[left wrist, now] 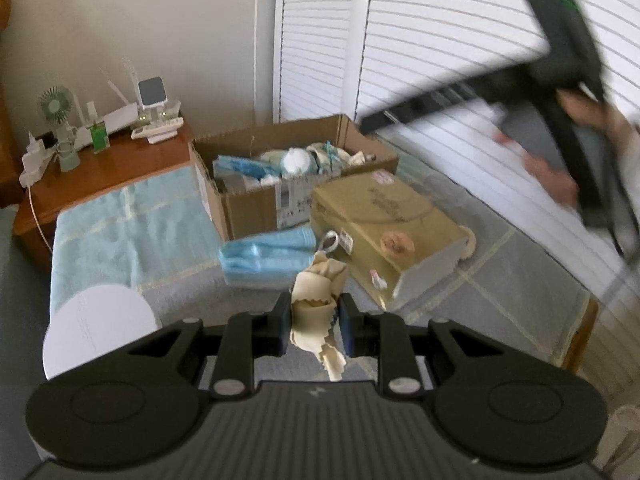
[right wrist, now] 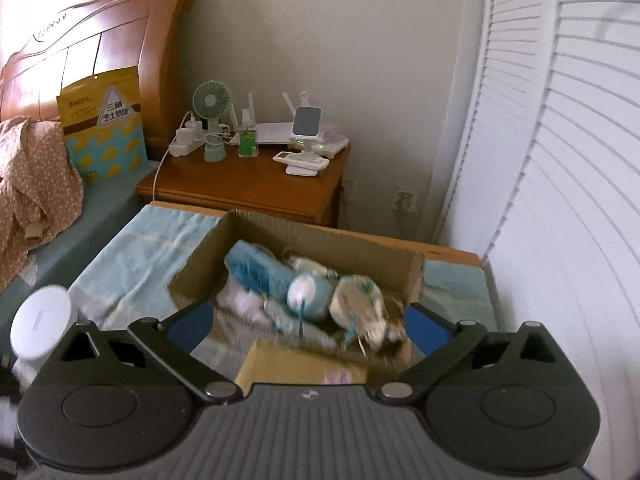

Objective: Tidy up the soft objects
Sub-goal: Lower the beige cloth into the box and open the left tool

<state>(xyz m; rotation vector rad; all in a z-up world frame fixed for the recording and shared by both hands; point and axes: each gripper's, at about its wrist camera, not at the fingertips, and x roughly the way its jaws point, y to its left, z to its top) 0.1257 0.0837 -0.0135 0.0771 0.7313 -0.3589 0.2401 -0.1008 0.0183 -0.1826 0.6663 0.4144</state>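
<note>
**Soft goods: cloth in hand, box part-filled**

Left gripper (left wrist: 313,322): clamped on cream cloth (left wrist: 318,300), held above the table. Right gripper (right wrist: 307,326): jaws wide apart, empty, poised over box (right wrist: 320,236) of soft toys (right wrist: 308,290). Blue towel (left wrist: 266,258) folded just beside box. Step judged: loading. Next: carry cloth over box, release.
</note>
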